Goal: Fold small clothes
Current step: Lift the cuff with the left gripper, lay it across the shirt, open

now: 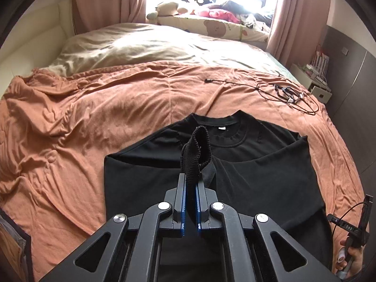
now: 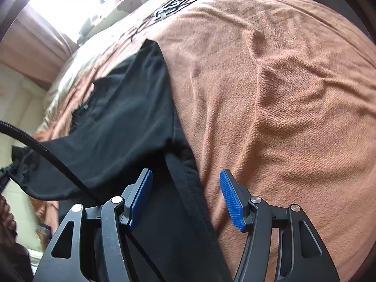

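The left tool (image 1: 190, 183) points toward the far side of the scene, its blue-padded fingers (image 1: 183, 202) pressed nearly together, pinching a strip of dark fabric. The right tool (image 2: 185, 197) is tilted, its blue pads (image 2: 231, 202) spread wide apart, gripping nothing. A bare hand (image 1: 350, 256) shows at near right.

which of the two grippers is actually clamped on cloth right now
The left gripper: its blue pads are pinched shut on a fold of the black t-shirt. The right gripper is open, straddling the shirt's edge.
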Demonstrator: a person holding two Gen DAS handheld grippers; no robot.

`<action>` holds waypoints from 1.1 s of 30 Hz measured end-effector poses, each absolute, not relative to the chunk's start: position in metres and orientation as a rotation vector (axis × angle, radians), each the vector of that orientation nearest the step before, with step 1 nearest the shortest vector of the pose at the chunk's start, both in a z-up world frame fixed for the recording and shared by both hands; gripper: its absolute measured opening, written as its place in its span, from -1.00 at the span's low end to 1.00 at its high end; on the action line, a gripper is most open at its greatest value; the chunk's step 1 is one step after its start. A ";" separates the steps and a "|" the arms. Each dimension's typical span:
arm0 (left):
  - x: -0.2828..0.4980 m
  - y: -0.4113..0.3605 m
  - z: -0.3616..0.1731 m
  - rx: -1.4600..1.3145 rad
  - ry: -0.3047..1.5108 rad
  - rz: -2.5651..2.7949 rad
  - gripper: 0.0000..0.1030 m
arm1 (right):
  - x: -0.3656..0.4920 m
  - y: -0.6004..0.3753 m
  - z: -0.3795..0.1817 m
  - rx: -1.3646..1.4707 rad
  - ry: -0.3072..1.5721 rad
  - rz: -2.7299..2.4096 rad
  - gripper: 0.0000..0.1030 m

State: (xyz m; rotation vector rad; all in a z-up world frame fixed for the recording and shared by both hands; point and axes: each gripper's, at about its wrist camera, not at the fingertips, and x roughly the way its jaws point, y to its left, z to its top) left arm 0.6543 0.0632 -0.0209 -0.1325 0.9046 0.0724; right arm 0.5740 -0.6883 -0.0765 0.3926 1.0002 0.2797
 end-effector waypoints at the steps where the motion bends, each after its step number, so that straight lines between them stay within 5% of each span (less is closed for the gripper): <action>1: 0.654 0.066 -0.025 -0.139 0.911 0.073 -0.87 | 0.575 -0.685 -0.078 0.365 1.007 0.266 0.12; 17: 0.654 0.127 -0.104 -0.268 1.044 0.158 -0.84 | 0.585 -0.702 -0.084 0.486 0.977 0.207 0.12; 24: 0.641 0.150 -0.114 -0.342 1.038 0.157 -0.29 | 0.582 -0.698 -0.073 0.532 0.889 0.297 0.12; 33: 0.639 0.146 -0.158 -0.343 1.120 0.122 -0.29 | 0.599 -0.673 -0.086 0.405 0.894 0.259 0.12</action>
